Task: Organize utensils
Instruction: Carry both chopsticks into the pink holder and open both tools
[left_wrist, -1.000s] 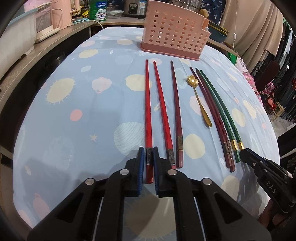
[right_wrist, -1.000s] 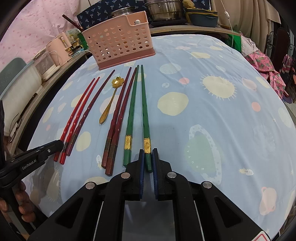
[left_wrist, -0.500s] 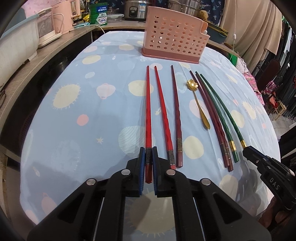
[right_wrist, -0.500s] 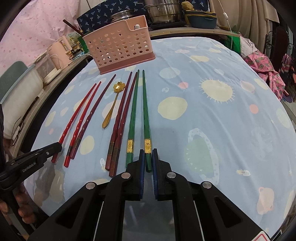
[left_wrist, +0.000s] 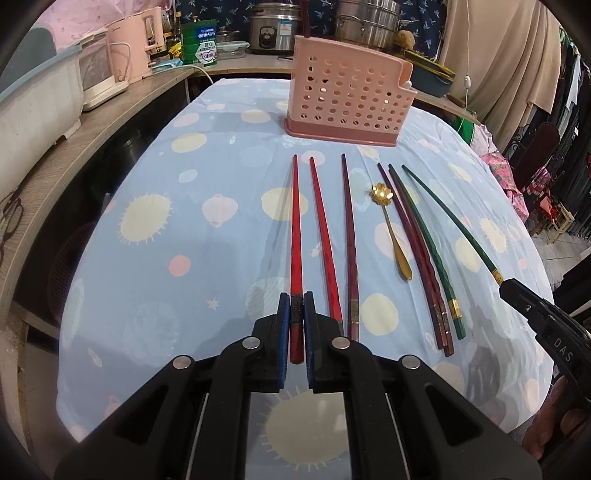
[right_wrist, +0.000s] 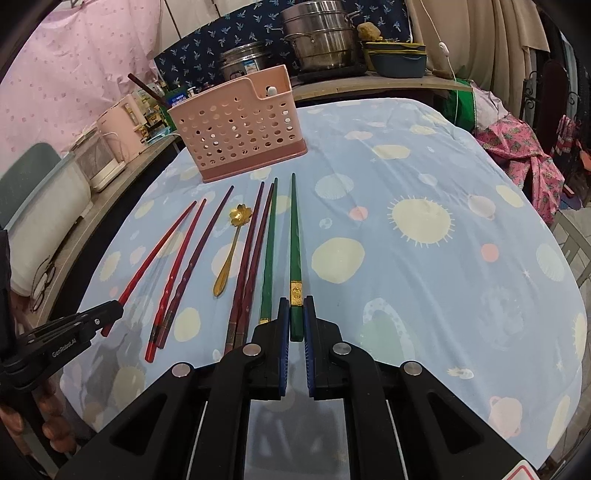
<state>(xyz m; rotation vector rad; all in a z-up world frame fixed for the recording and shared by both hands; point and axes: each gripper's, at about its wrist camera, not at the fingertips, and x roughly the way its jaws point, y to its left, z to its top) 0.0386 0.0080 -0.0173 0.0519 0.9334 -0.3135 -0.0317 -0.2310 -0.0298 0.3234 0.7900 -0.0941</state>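
Note:
My left gripper (left_wrist: 296, 300) is shut on the thick end of a bright red chopstick (left_wrist: 295, 229), which hangs over the blue patterned tablecloth (left_wrist: 184, 229). Its mate (left_wrist: 325, 243) and a dark red chopstick (left_wrist: 349, 236) lie beside it. My right gripper (right_wrist: 296, 303) is shut on a green chopstick (right_wrist: 295, 236) just behind its gold band; the other green chopstick (right_wrist: 269, 251) lies to its left. A gold spoon (right_wrist: 232, 251) and two maroon chopsticks (right_wrist: 251, 258) rest between the groups. The pink perforated utensil holder (left_wrist: 347, 103) stands upright beyond the chopstick tips.
A wooden counter (left_wrist: 92, 125) runs along the left and back with a pink kettle (left_wrist: 136, 48), white appliances and steel pots (right_wrist: 321, 40). Glasses (right_wrist: 42, 284) lie on the counter. Pink cloth (right_wrist: 524, 147) and hanging clothes crowd the right side.
Both grippers have risen, each lifting its chopstick's near end off the cloth. The held green chopstick has swung away from its mate. Both stay shut.

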